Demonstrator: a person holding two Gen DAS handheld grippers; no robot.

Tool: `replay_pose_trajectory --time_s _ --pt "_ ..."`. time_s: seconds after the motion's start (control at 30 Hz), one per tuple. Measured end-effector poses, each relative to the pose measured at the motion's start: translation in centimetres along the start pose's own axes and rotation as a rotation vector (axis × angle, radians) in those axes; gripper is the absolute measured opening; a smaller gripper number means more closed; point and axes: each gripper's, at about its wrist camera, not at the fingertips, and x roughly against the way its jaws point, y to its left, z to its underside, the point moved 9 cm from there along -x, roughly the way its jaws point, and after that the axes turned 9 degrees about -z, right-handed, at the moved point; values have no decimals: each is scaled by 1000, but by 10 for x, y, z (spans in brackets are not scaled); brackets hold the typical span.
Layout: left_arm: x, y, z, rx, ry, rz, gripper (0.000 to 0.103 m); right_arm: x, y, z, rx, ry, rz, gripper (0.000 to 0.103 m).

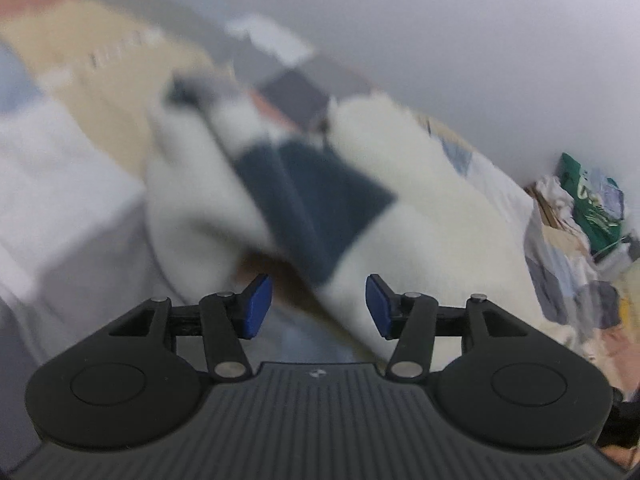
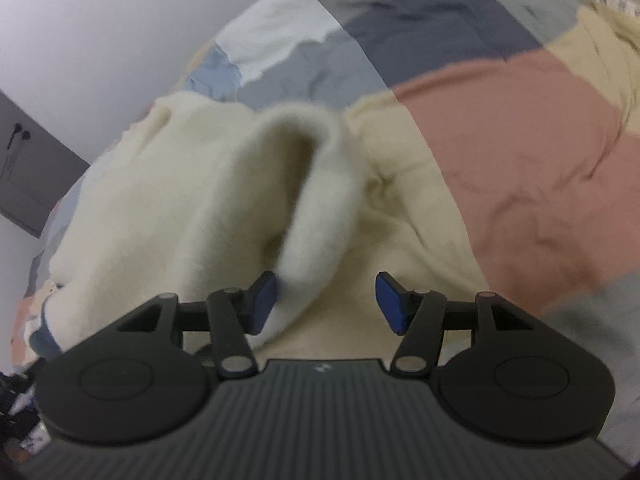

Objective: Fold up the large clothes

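A fluffy cream-white garment [image 1: 420, 208] with a dark blue panel [image 1: 312, 200] lies on a patchwork bedspread [image 2: 520, 152]. In the left wrist view it is blurred; my left gripper [image 1: 319, 306] is open just above its near edge, holding nothing. In the right wrist view the same cream garment [image 2: 180, 208] shows a raised fold or sleeve [image 2: 320, 184] running toward the camera. My right gripper [image 2: 326, 304] is open, its left fingertip [image 2: 264, 300] beside that fold.
The bedspread has pink, beige, grey and dark blue patches. A grey wall [image 1: 440, 20] stands behind the bed. A pile of clutter with a green bag [image 1: 588, 200] lies at the right. A dark panel [image 2: 28, 168] hangs on the wall at left.
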Motion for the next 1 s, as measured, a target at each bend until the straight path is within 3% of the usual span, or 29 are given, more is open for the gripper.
replay_pose_trajectory --time_s 0.13,0.3,0.43,0.53,0.67,0.77,1.0 --pt "-33 -6 12 55 81 65 60 -9 4 3 -23 17 -35 59" --pt "-54 -18 4 89 63 151 57 -21 16 7 0 48 -84 58" --pt "-58 -29 -4 39 48 171 10 -28 19 6 28 48 -80 57" --pt "-41 -36 -15 36 -5 206 7 -31 18 3 31 36 -72 56" --pt "3 -40 -30 62 -83 273 7 -28 17 -2 49 -4 -68 44" --pt "43 -27 -49 97 -172 333 6 -28 14 -5 56 -10 -56 29" --pt "98 18 -71 239 -235 418 6 -7 27 -18 63 -86 -127 20"
